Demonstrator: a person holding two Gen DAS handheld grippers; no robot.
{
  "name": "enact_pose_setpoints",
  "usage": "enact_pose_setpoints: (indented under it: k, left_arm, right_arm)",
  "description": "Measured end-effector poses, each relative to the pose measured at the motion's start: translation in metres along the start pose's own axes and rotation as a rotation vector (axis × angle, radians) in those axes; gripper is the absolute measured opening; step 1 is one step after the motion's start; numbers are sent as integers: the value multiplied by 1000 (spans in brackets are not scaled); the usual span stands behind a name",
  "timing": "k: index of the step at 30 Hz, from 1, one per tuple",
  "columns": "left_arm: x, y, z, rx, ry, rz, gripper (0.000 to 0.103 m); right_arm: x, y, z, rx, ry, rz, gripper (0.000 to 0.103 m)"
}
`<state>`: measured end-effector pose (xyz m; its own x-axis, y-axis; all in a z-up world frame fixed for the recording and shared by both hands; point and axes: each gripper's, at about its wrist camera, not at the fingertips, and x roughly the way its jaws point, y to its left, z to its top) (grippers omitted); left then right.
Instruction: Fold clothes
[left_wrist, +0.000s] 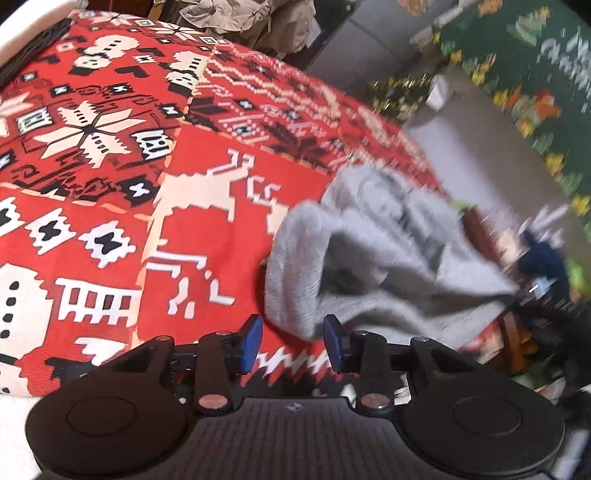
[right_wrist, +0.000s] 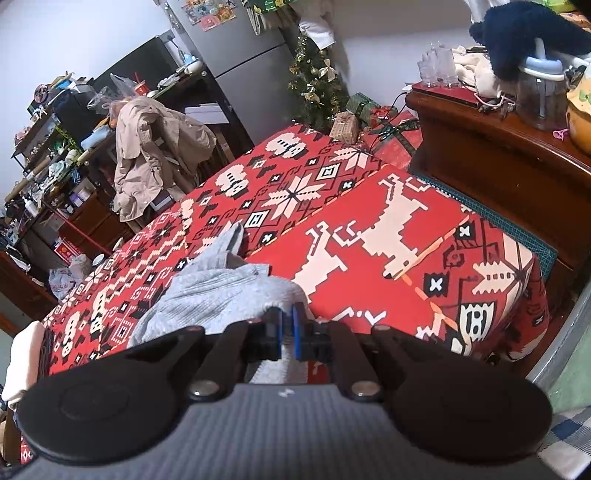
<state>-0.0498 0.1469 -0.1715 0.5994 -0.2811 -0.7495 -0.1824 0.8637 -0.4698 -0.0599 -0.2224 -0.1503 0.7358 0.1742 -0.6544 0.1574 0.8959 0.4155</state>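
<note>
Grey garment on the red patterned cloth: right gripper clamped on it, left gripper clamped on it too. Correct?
Not quite. The right gripper is shut on the grey garment, which lies on the red patterned cloth. The left gripper is not clamped, though: the left wrist view shows its jaws apart, with the garment's edge at the opening and nothing pinched.

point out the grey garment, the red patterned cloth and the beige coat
grey garment (right_wrist: 218, 291): right wrist view, on its bunched middle.
red patterned cloth (left_wrist: 207, 229): left wrist view, on the plain red patch by the deer.
beige coat (right_wrist: 147, 155): right wrist view, on its draped back.
</note>
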Motion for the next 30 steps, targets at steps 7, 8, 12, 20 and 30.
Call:
enact_pose_setpoints:
  k: [7, 8, 12, 20, 30]
  left_arm:
    - [0, -17, -7, 90, -18, 98, 5]
    - [-4, -19, -6, 103, -35, 116, 4]
    - [-37, -13, 7, 107, -137, 157, 4]
    - [-116, -5, 57, 39, -338, 145, 2]
    - [-195, -63, 128, 112, -554, 98, 1]
  right_arm:
    - [0, 6, -2, -25, 9, 13, 6]
    - [-1, 7, -3, -29, 12, 18, 6]
    - [-8, 11, -3, -40, 23, 40, 6]
    - [-35, 40, -3, -77, 25, 128, 6]
    - [-117, 124, 59, -207, -178, 247, 5]
